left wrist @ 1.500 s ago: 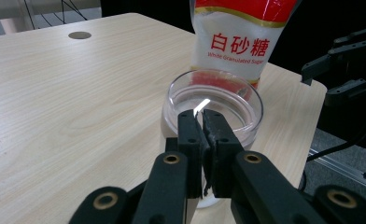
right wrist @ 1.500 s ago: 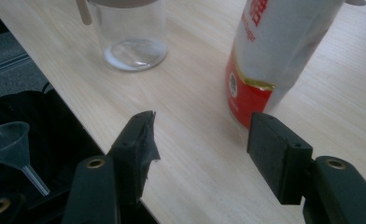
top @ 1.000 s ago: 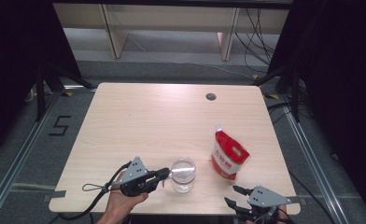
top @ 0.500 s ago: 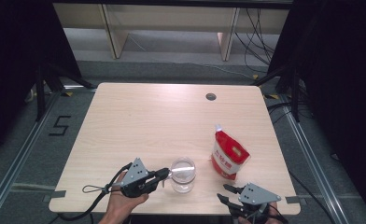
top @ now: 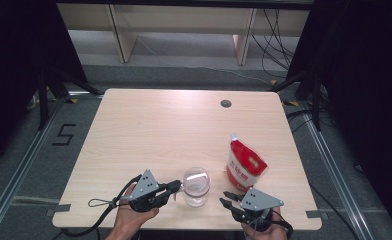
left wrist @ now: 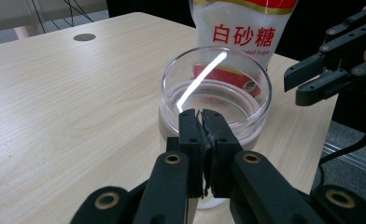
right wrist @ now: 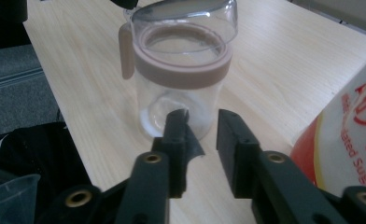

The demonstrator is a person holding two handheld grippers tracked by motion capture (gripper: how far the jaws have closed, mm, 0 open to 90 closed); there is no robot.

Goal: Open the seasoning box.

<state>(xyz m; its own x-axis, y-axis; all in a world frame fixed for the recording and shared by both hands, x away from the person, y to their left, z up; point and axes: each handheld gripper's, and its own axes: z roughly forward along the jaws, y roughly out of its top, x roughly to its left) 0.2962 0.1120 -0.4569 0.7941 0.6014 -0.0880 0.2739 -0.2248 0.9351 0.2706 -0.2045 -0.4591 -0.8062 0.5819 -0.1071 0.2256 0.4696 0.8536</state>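
1. While the left gripper point(top: 176, 187) sits at the glass jar point(top: 196, 186) with its jaws pressed together, it seems to pinch the jar's handle or near rim — the left gripper view does not let me tell which — so I judge it to be steadying the jar.
2. That jar stands near the front edge of the table point(top: 149, 130), between the two grippers, with a clear lid point(right wrist: 181, 18) above a tan collar point(right wrist: 183, 70); the sugar bag point(top: 245, 170) stands just to its right, apart from it.
3. Right gripper point(top: 226, 199): its jaws have just been closing and now stand a narrow gap apart with nothing between them, short of the jar and level with its lower body.
4. To do the step well, I would keep the left grip firm and still, reopen the right jaws wide enough for the lid, and raise them to lid height — they point too low now.
5. Approach squarely and slowly, keeping off the bag.
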